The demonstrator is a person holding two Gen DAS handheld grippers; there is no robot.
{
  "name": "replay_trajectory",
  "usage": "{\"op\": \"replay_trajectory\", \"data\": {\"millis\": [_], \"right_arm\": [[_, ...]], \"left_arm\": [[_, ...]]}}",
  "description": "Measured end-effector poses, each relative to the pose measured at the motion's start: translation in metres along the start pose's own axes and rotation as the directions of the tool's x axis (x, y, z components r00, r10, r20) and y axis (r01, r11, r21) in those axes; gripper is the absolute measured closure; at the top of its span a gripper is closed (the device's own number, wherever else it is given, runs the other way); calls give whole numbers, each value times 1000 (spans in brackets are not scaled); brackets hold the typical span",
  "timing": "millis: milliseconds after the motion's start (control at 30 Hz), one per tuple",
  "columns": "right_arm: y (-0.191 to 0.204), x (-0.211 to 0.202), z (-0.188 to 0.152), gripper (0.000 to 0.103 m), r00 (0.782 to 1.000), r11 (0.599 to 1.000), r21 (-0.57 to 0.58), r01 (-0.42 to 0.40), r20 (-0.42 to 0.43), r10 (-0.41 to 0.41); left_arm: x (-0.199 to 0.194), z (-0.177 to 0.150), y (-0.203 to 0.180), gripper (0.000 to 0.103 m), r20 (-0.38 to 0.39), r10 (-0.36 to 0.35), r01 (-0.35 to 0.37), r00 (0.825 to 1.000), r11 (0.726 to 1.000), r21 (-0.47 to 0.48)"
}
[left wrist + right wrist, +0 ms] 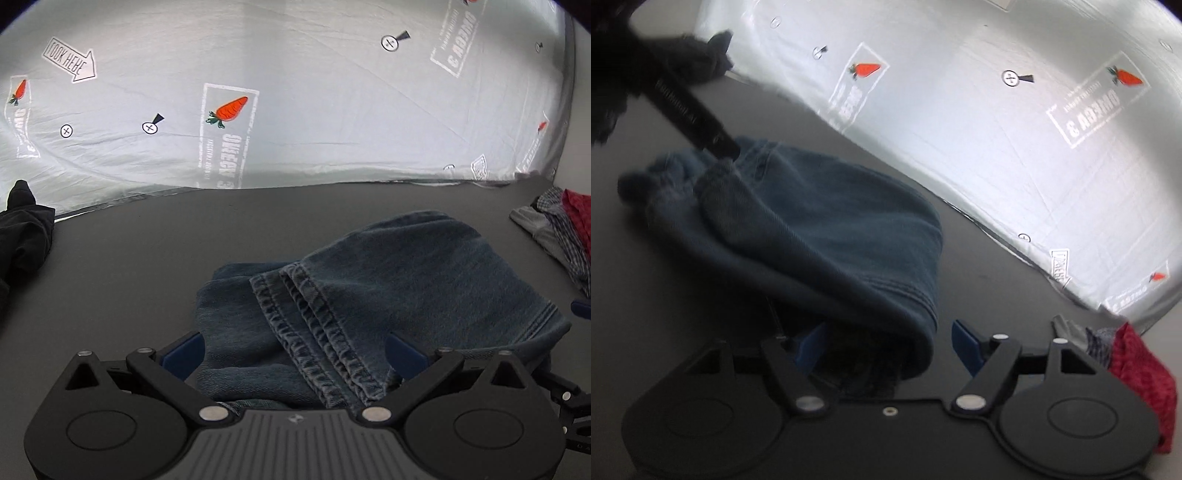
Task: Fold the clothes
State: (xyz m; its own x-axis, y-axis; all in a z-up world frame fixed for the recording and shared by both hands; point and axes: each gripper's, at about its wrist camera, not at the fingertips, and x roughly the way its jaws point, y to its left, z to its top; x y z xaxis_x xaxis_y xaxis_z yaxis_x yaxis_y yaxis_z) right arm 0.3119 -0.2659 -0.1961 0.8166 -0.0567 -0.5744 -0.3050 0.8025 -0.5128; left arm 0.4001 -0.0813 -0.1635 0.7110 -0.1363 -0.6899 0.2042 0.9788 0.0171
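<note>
On the dark grey tabletop (129, 258), against a pale printed sheet with carrot motifs (229, 110), your folded blue denim jeans (388, 280) lie bunched. Your left gripper (293, 354) stands spread, hems between its fingers, pads clear. Your right gripper (886, 343) is spread too, the fold's edge between them. Checked and red garments (561, 225) lie stacked nearby; a black garment (26, 229) lies opposite.

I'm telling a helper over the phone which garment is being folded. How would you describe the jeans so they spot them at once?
Start at the dark grey table in front of the carrot-print sheet. In the middle of it lies the blue denim bundle, the jeans, between a black garment at the left edge and a checked pile at the right. Only the jeans are thick denim with stitched hems.
</note>
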Motion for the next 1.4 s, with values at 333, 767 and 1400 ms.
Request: {"op": "replay_trajectory", "data": {"millis": [333, 767, 1400], "right_arm": [[21, 27, -24, 70, 994, 963, -245, 112, 34, -107], [-85, -13, 30, 36, 963, 869, 415, -268, 133, 233], [55, 135, 155, 92, 957, 942, 227, -248, -96, 275]], "left_arm": [[30, -23, 11, 0, -131, 44, -50, 990, 998, -42], [-13, -34, 56, 0, -71, 94, -104, 993, 982, -155], [-14, -60, 147, 14, -87, 91, -125, 992, 816, -565]]}}
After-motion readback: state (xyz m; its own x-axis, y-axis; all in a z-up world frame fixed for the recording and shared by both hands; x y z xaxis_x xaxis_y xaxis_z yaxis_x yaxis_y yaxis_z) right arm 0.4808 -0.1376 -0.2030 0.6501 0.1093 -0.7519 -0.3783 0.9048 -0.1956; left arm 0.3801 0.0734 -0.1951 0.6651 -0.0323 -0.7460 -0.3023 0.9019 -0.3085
